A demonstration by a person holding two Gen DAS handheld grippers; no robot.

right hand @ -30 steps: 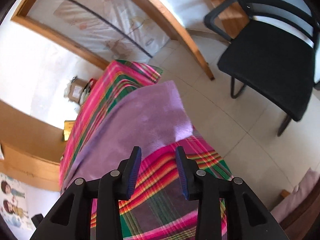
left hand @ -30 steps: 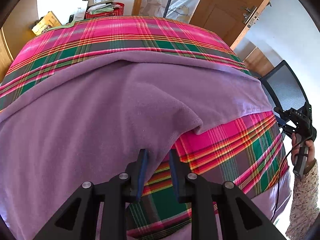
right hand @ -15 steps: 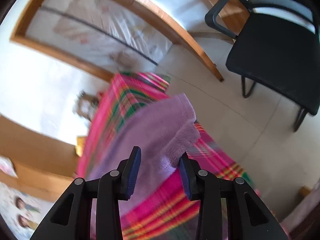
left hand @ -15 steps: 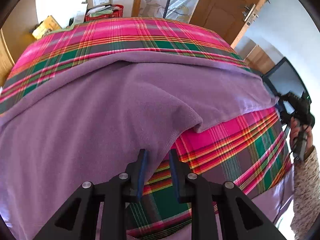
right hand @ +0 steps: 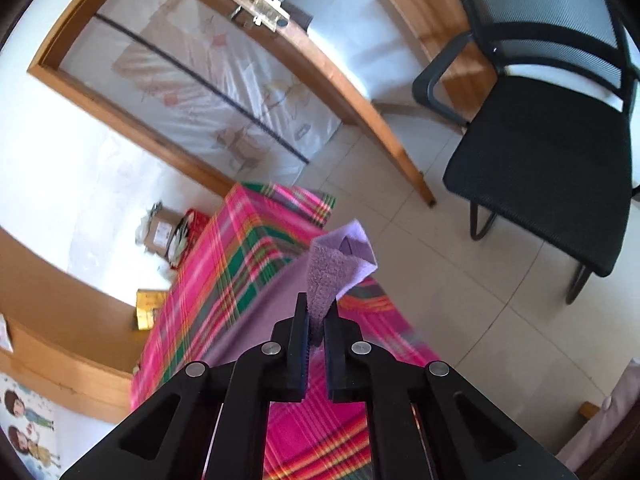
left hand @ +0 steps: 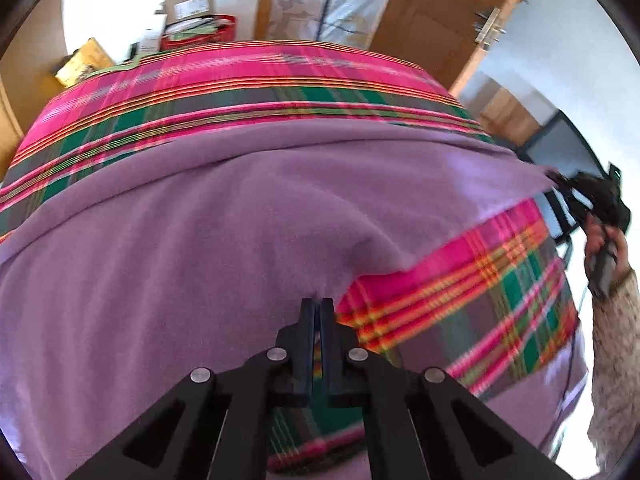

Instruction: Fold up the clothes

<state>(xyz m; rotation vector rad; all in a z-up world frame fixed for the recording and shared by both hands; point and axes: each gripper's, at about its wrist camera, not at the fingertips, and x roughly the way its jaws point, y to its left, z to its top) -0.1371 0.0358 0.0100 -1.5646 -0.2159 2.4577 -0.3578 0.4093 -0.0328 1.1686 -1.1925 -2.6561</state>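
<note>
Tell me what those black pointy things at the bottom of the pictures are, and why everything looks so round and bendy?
Those are grabbers, a bit like big tongs. A person holds one in each hand, and each has a little camera looking along its two fingers. The lens sees very wide, so straight things look curved.

One picture comes from the left gripper. Its fingers are pinched shut on the edge of a purple fleece cloth, spread over a bed with a pink and green checked cover.

The other picture comes from the right gripper. It pinches a corner of the same cloth, lifted a little. Behind it stands a black chair.

You can even spot that gripper, held by the person's hand, from the left camera.
</note>
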